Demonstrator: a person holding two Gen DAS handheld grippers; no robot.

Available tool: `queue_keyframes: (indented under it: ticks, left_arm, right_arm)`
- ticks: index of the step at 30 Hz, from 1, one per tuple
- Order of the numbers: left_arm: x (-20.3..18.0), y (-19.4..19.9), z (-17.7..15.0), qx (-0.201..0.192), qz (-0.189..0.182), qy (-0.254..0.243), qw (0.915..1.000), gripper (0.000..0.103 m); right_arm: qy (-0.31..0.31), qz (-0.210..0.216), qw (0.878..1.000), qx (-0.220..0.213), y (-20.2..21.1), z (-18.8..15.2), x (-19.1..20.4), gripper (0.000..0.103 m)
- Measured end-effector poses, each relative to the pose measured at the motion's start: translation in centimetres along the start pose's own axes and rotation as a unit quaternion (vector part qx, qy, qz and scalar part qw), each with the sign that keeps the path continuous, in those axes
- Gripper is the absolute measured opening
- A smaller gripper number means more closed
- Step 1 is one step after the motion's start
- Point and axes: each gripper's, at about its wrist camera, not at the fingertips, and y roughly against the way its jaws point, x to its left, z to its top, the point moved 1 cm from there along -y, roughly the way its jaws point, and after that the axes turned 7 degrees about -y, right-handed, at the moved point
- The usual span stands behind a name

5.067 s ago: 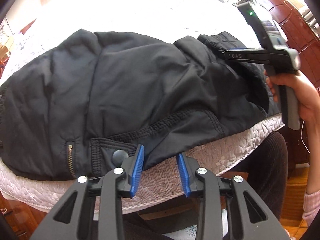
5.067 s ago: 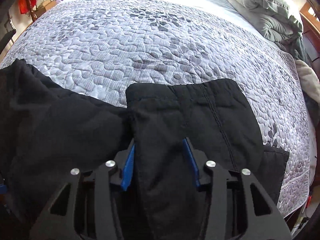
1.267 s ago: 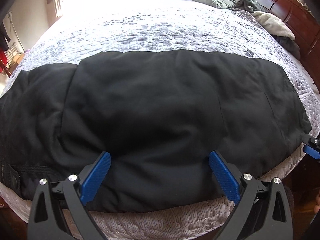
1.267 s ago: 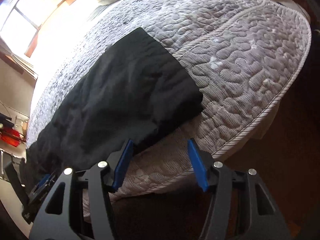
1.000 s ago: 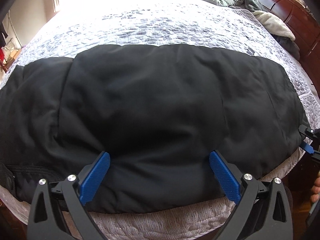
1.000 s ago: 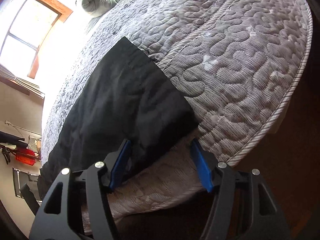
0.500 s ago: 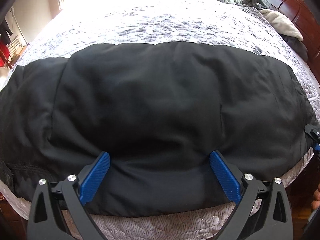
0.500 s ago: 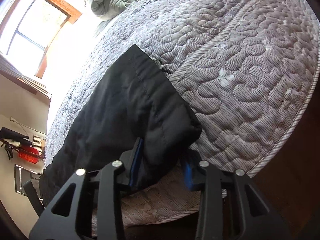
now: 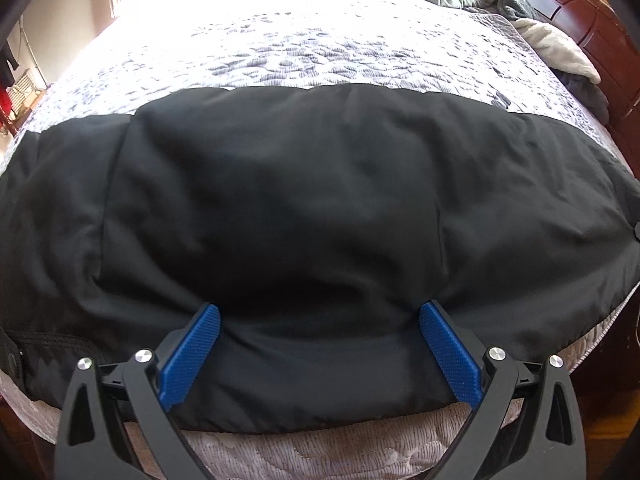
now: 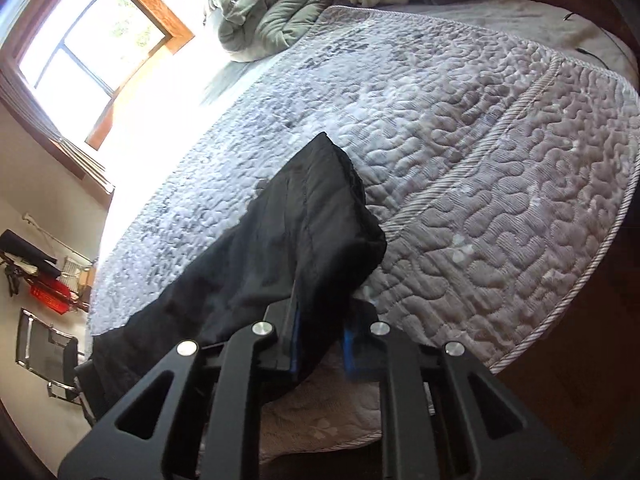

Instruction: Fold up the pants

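The black padded pants [image 9: 304, 208] lie lengthwise across the near edge of the quilted bed [image 9: 320, 52], folded leg on leg, waistband at the far left. My left gripper [image 9: 319, 344] is wide open, its blue pads either side of the near edge of the pants at mid-length. In the right wrist view my right gripper [image 10: 320, 342] is shut on the leg-cuff end of the pants [image 10: 320, 232] and holds that end lifted off the quilt [image 10: 500, 184].
Crumpled grey-green bedding [image 10: 272, 16] and a cream blanket [image 9: 560, 52] lie at the head of the bed. A wooden headboard [image 9: 592, 12] stands at the right. A window [image 10: 84, 40] and a red rack [image 10: 50, 292] are at the far side.
My right gripper closed on the cuff end of the pants and lifted it off the quilt. My left gripper stayed wide open at the near edge.
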Motion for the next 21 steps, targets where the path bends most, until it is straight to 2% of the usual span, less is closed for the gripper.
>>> queue_keyframes:
  ticks: [3,6,9,12,17,21]
  left_arm:
    - [0.5,0.4,0.0,0.001,-0.015,0.003,0.9999,0.099]
    - [2.0,1.7,-0.1,0.015,-0.037,0.006,0.9992,0.099]
    - [4.7,4.0,-0.6,-0.008,-0.025,0.016,0.9995,0.099]
    - [7.9,5.7,-1.3,-0.026,0.007,0.031,0.9991,0.099]
    - [13.0,5.3,-2.9,-0.004,0.037,0.071,0.9968,0.099]
    - [16.3,6.1,-4.0,-0.01,0.053,0.092,0.9943,0.099]
  right_arm:
    - [-0.004,-0.01,1.0,-0.003,-0.4,-0.7,-0.6,0.014]
    - [0.024,-0.002,0.999,-0.032,1.3,-0.9,1.2,0.013]
    - [0.08,0.023,0.994,-0.067,3.8,-1.1,5.2,0.013]
    - [0.156,0.043,0.983,-0.083,5.4,-2.2,10.6,0.013]
    - [0.259,0.09,0.96,-0.061,5.2,-6.3,18.7,0.014]
    - [0.31,0.107,0.944,-0.023,3.0,-10.1,23.0,0.014]
